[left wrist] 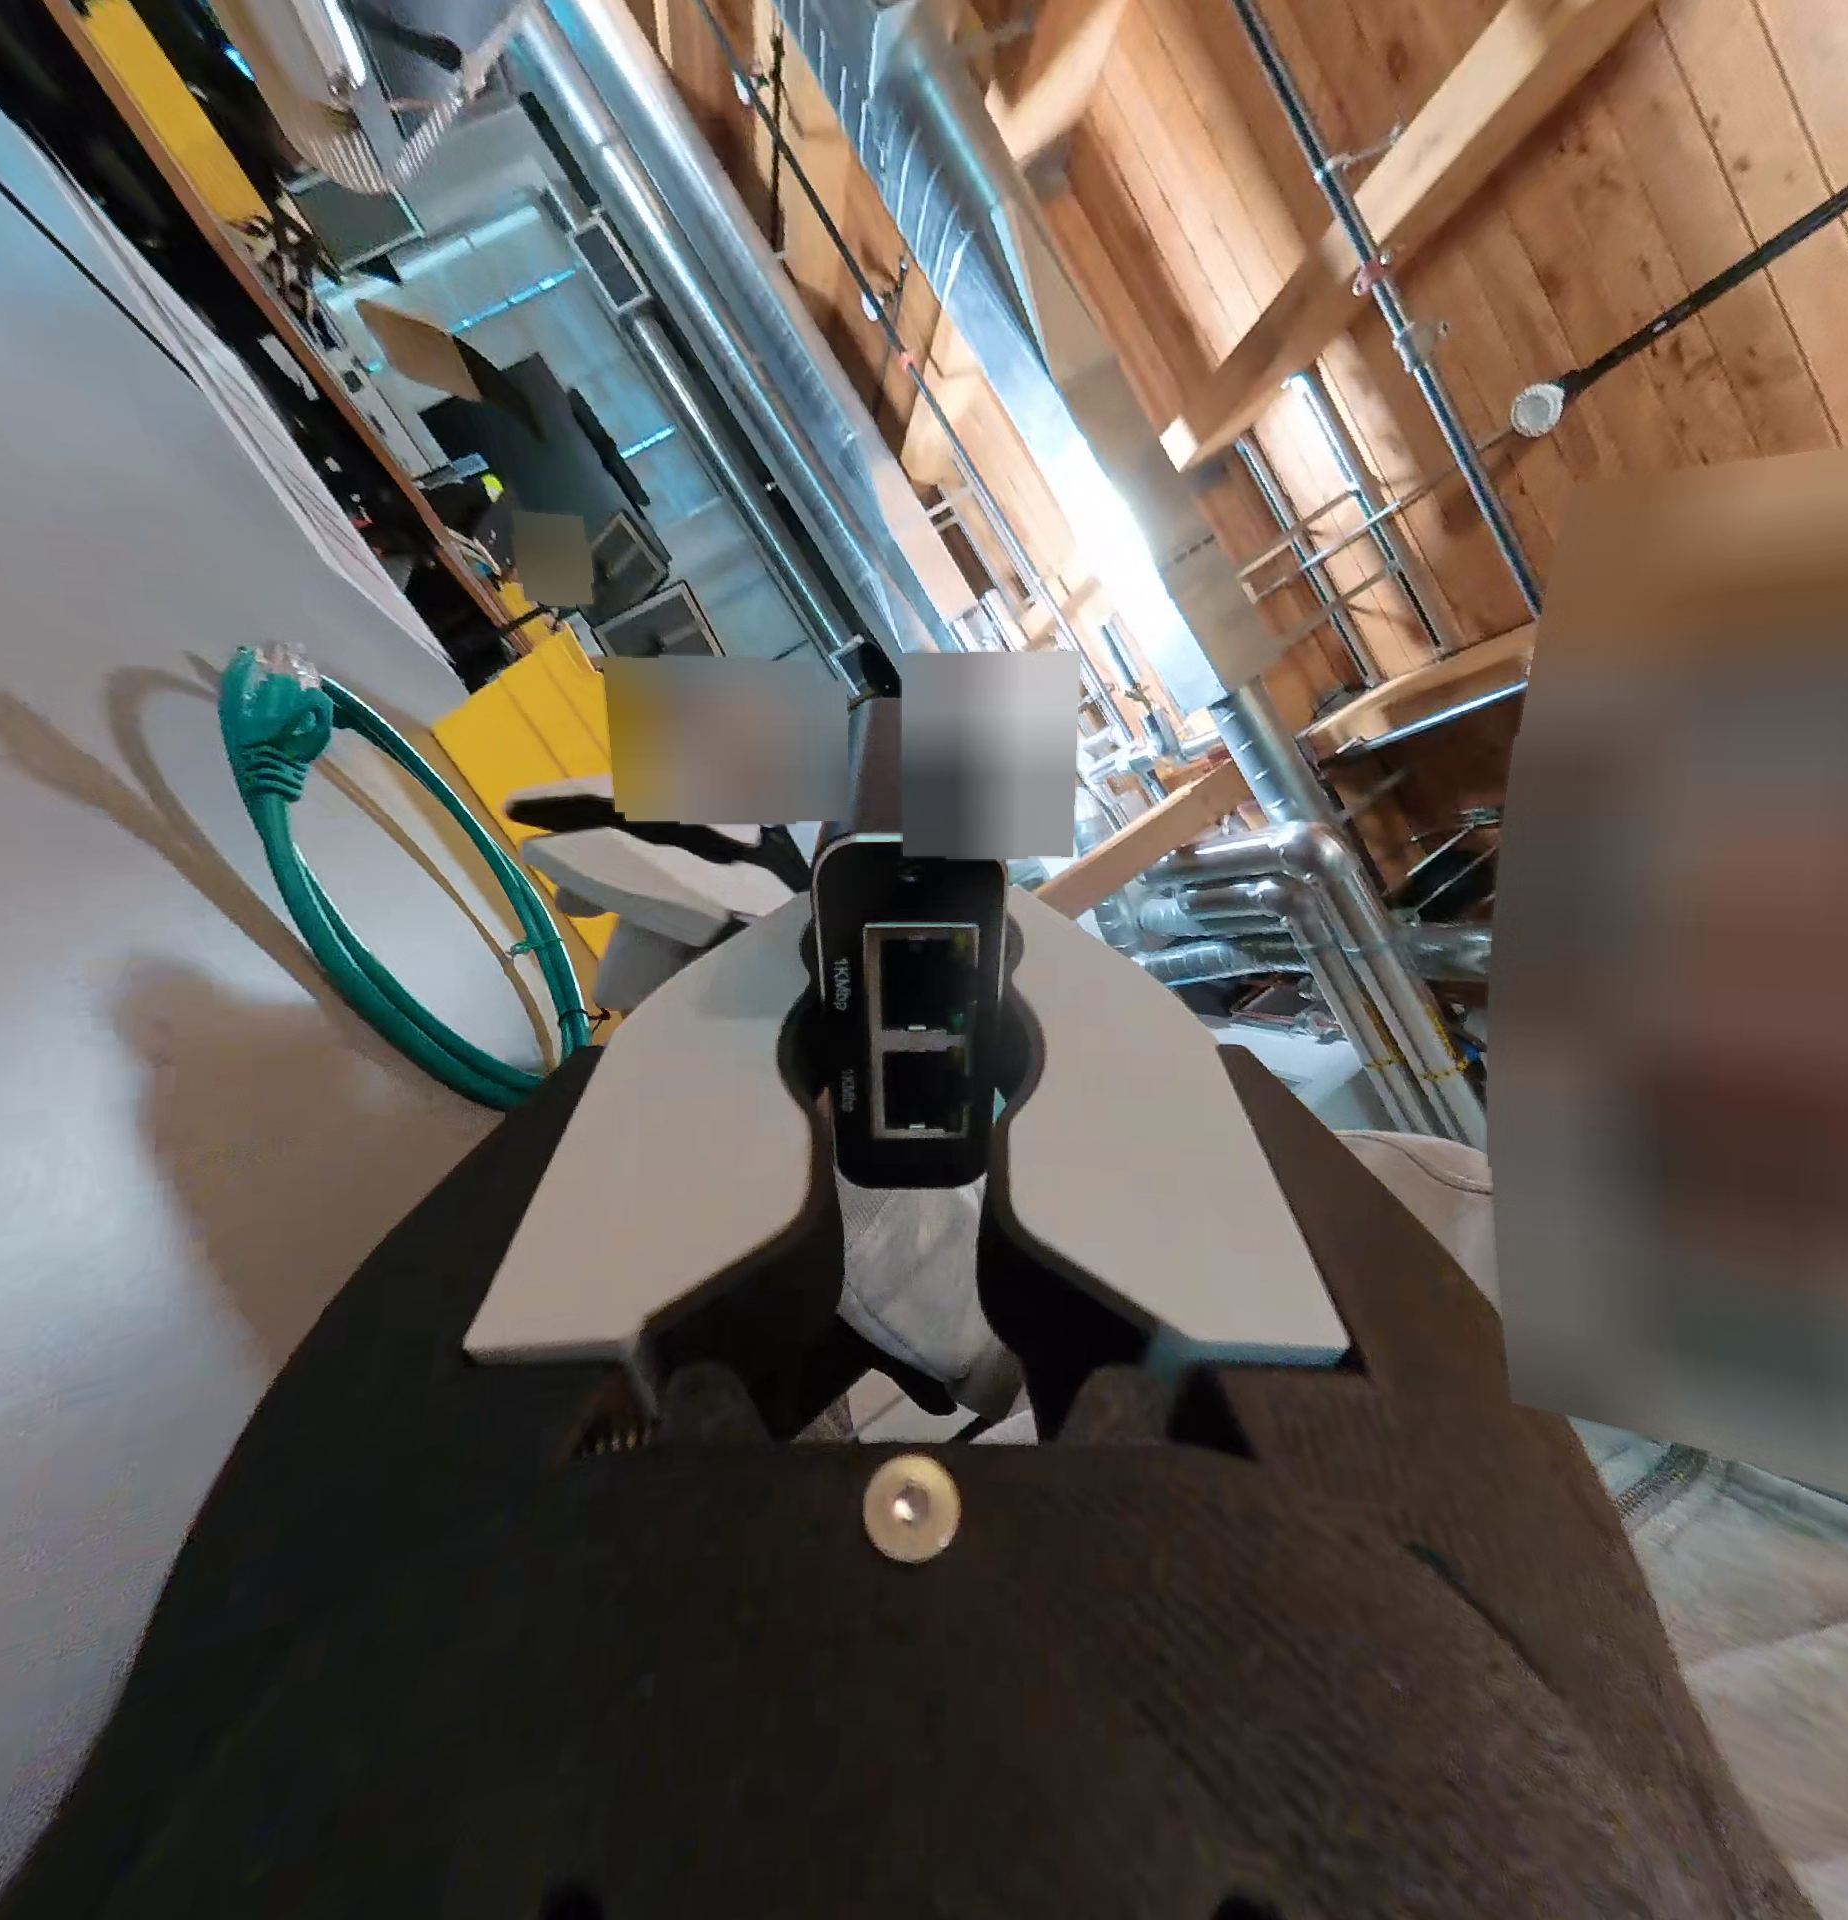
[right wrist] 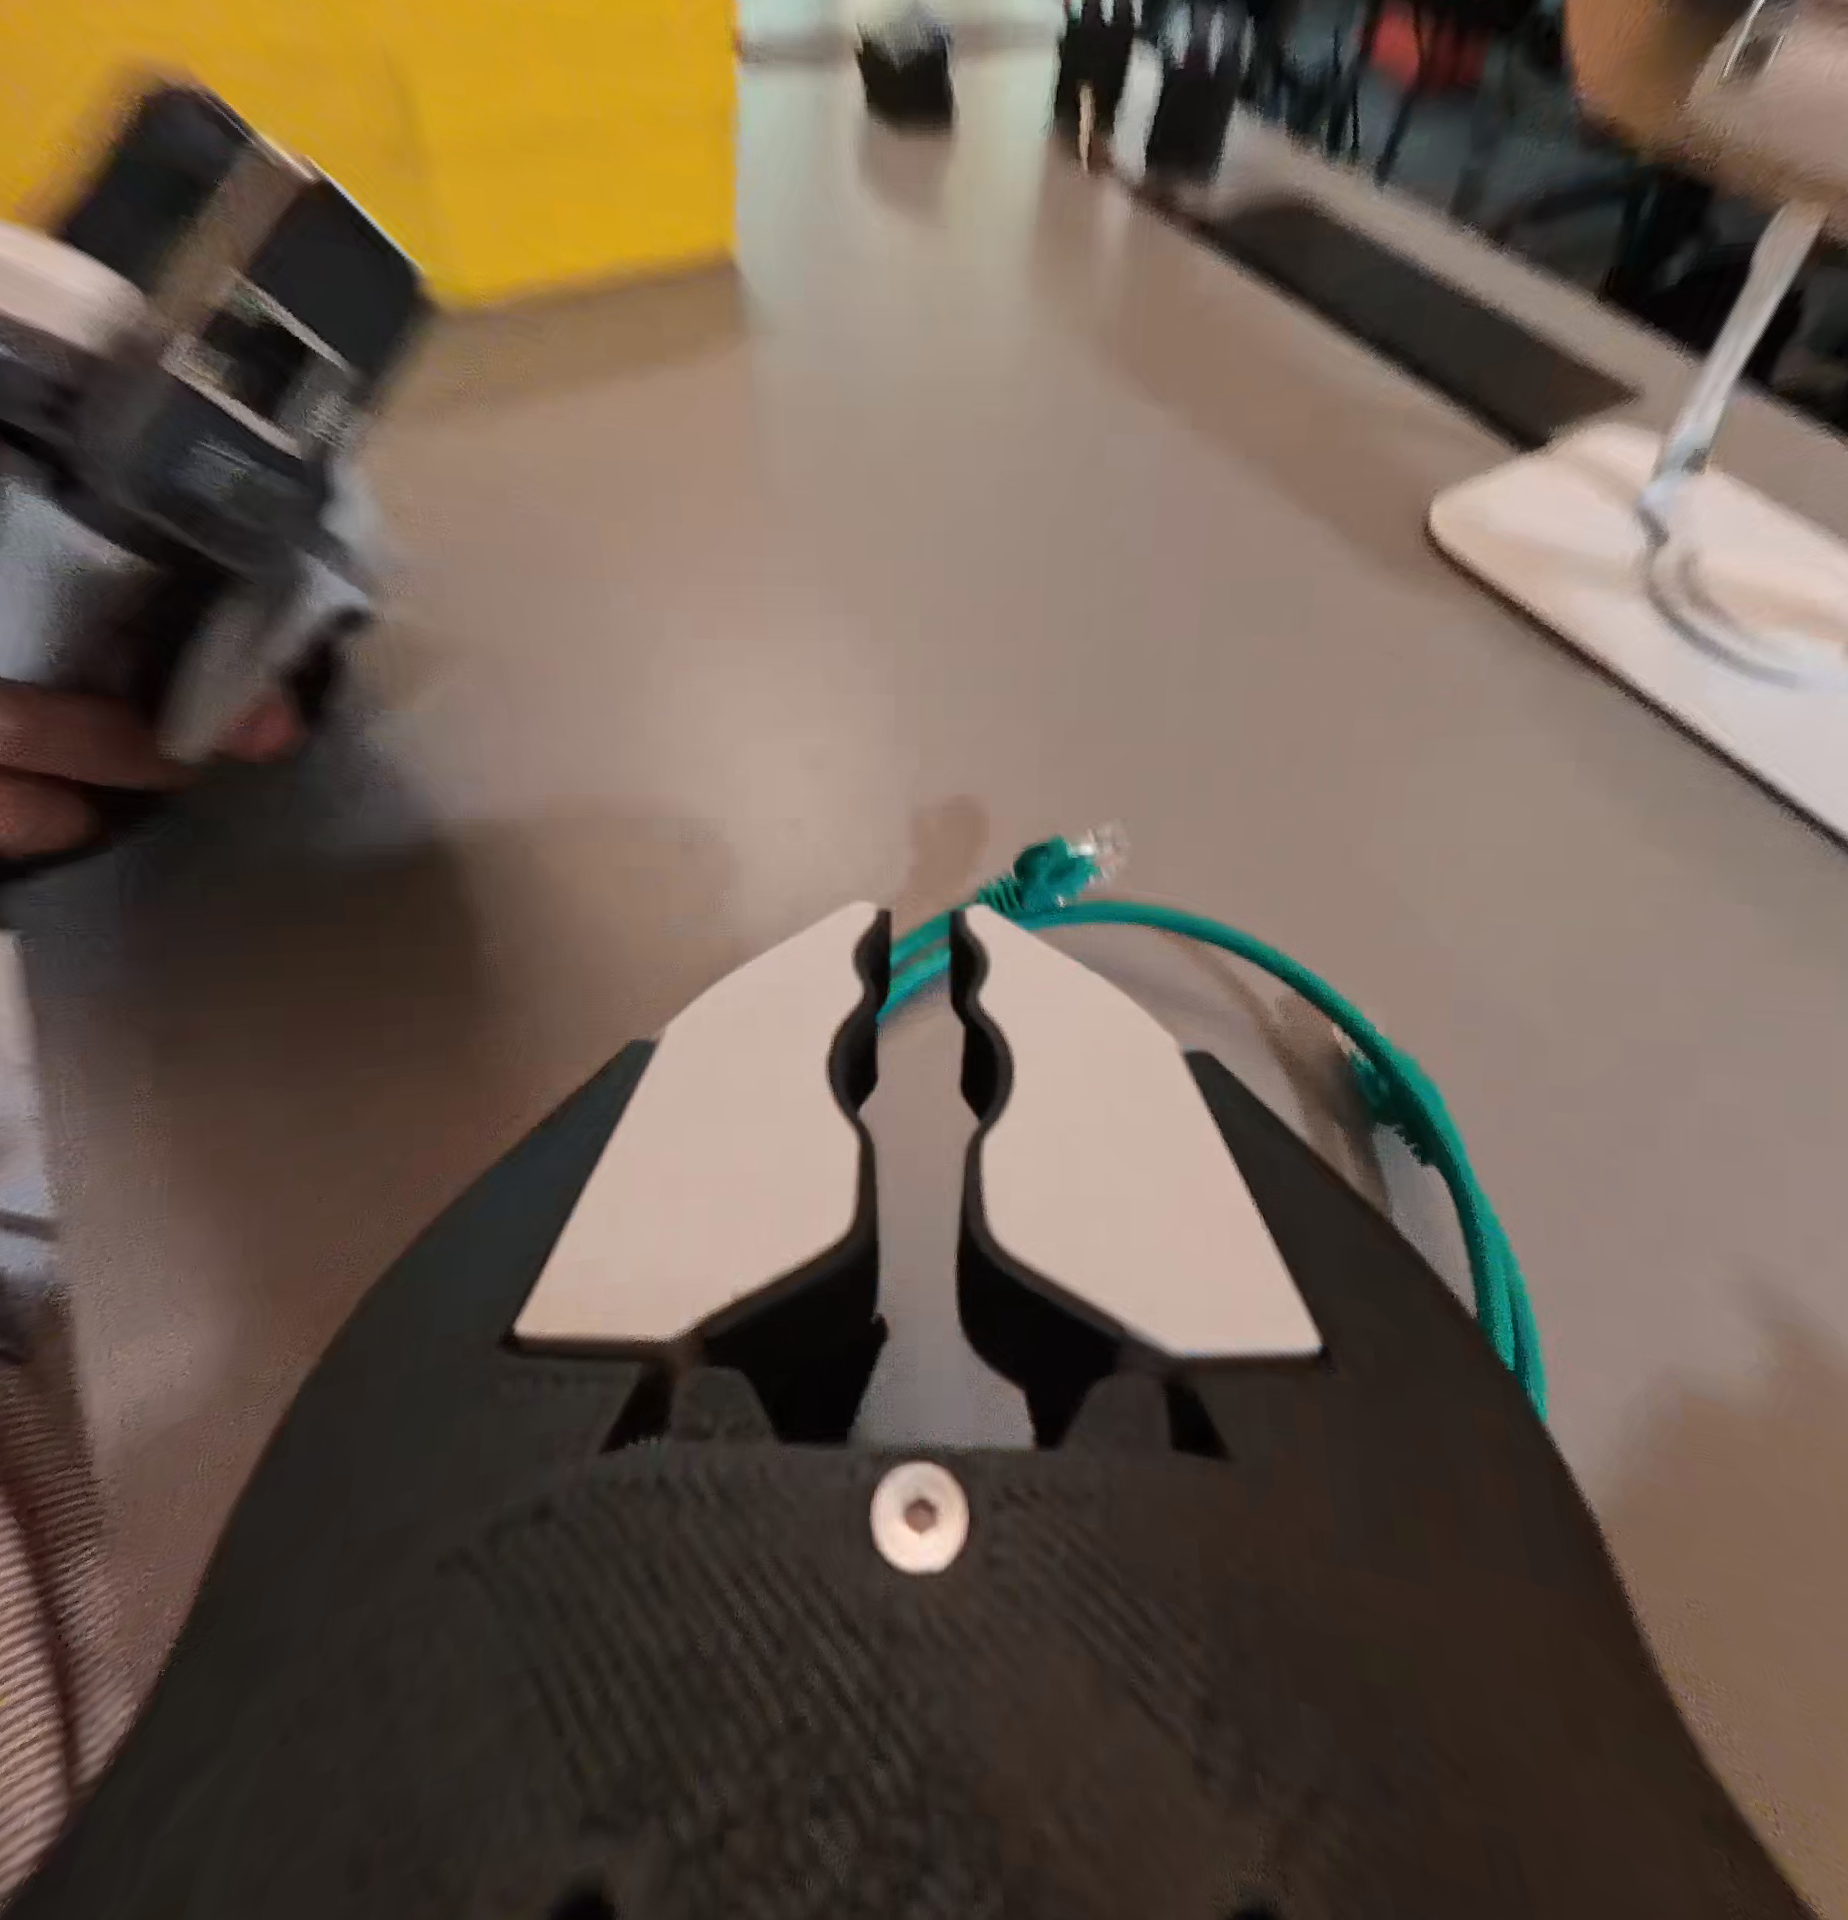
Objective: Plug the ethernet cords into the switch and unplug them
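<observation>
Two grippers are working for us. We are clamping the left gripper (left wrist: 915, 997) onto the black switch (left wrist: 912, 1023), holding it lifted with its fingers (left wrist: 691, 1132) pressing both narrow sides; two empty ports are facing the camera, stacked one above the other. We are holding the right gripper (right wrist: 920, 940) low over the grey table (right wrist: 1003, 582), its fingers (right wrist: 754, 1122) nearly closed with only a slim gap left; the green ethernet cord (right wrist: 1252, 956) is passing through that gap at the tips, though we cannot tell whether they are actually pinching it. From there the cord is arcing rightward and looping back along the gripper's right side, its clear-tipped plug (right wrist: 1065, 857) pointing away just beyond the fingertips. Farther left in the right wrist view, the switch and left gripper are appearing blurred, well apart from the cord. A white stand base (right wrist: 1585, 582) is sitting on the table at far right, and a yellow panel (right wrist: 380, 135) is standing at the far left.
</observation>
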`<action>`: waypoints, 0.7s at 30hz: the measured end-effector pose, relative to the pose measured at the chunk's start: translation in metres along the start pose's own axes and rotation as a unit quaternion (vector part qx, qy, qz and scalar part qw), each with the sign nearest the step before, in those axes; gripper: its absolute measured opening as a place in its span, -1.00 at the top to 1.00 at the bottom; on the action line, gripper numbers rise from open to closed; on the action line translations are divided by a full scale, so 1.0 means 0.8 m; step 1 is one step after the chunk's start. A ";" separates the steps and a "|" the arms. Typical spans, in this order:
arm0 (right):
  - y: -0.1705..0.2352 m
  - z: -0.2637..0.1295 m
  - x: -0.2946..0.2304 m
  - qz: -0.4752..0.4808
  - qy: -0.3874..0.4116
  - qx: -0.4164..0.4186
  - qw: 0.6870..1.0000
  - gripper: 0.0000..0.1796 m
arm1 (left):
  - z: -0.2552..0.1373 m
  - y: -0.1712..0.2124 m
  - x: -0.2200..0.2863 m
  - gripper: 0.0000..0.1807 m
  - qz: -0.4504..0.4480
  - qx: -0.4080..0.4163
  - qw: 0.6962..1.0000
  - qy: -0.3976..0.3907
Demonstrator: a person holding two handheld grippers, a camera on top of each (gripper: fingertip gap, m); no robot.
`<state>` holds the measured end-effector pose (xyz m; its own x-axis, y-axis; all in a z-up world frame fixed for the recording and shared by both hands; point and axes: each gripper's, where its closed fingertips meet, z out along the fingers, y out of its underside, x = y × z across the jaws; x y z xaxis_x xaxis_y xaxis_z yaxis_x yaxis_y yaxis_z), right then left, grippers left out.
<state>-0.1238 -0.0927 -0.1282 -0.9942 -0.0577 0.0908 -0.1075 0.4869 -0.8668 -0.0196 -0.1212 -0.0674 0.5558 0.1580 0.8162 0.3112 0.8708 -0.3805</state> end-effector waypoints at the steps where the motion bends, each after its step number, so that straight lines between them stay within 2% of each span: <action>1: 0.007 0.012 0.006 0.003 0.011 -0.025 1.000 0.85 | -0.002 0.001 0.000 0.71 0.004 0.002 1.000 -0.005; 4: 0.021 0.046 0.025 0.025 0.037 -0.085 0.995 0.75 | -0.010 0.007 0.000 0.71 0.010 0.001 1.000 -0.015; 6: 0.033 0.067 0.032 0.023 0.043 -0.136 0.990 0.60 | -0.016 0.007 0.001 0.71 0.010 0.006 1.000 -0.020; 8: 0.036 0.087 0.023 0.029 0.013 -0.170 0.985 0.44 | -0.022 0.003 0.003 0.71 0.016 0.018 0.999 -0.024; 11: 0.025 0.101 -0.018 -0.020 -0.090 -0.168 0.981 0.53 | -0.028 -0.005 0.006 0.71 0.036 0.023 0.999 -0.034; 15: 0.042 0.062 -0.071 -0.149 -0.219 -0.190 0.945 0.65 | -0.032 -0.008 0.004 0.71 0.067 0.011 0.996 -0.054; 18: 0.049 0.037 -0.059 -0.206 -0.194 -0.158 0.946 0.66 | -0.031 -0.012 0.001 0.71 0.071 0.013 0.996 -0.057; 21: 0.024 0.025 -0.056 -0.164 -0.165 -0.100 0.967 0.73 | -0.021 -0.019 -0.003 0.71 0.071 0.010 0.996 -0.052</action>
<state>-0.0813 -0.0986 -0.1586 -0.8538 -0.4972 0.1543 -0.4483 0.5516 -0.7034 -0.0124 -0.1425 -0.0713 0.5098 0.3259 0.7962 0.2202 0.8452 -0.4870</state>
